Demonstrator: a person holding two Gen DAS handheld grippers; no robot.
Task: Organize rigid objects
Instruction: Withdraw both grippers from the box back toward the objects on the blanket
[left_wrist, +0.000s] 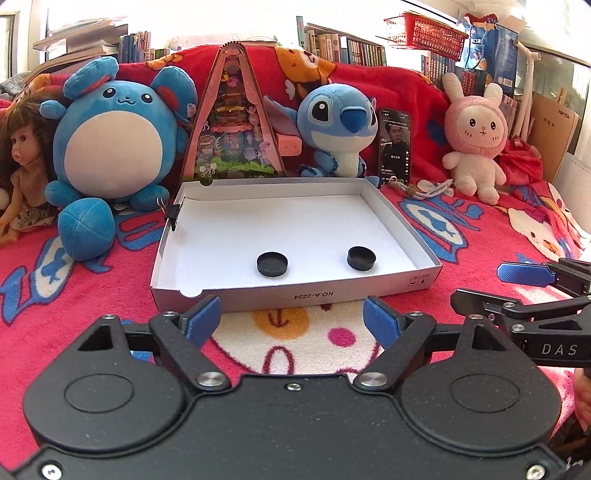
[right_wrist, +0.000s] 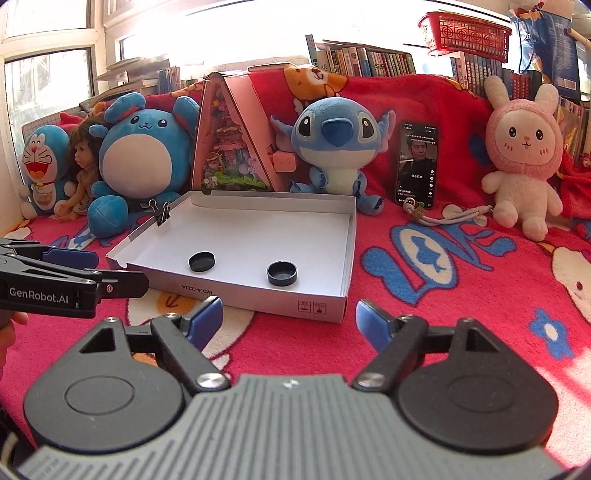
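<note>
Caps, two black ones, sit inside the white box (left_wrist: 391, 225) on the red blanket (left_wrist: 480, 251): one cap (left_wrist: 272, 263) rests dome side up toward the box's left, the other cap (left_wrist: 361, 259) lies open side up to its right, well apart from the first, both near the front wall. Left gripper (left_wrist: 293, 317) hangs just in front of the box, blue pads spread wide, nothing between them but blanket. Right gripper (right_wrist: 290, 316) sits off the box's front right corner, jaws likewise wide apart and empty. Neither touches the box. A binder clip (right_wrist: 161, 213) is nipped on the box's left wall near the back. Behind the box stands a triangular toy house (left_wrist: 236, 122), flanked by a round blue plush (left_wrist: 110, 140) to its left and a blue long-eared plush (left_wrist: 338, 129) to its right. A phone (left_wrist: 394, 146) is propped past the box's back right corner, screen lit, and a pink bunny (left_wrist: 474, 140) sits further right.
</note>
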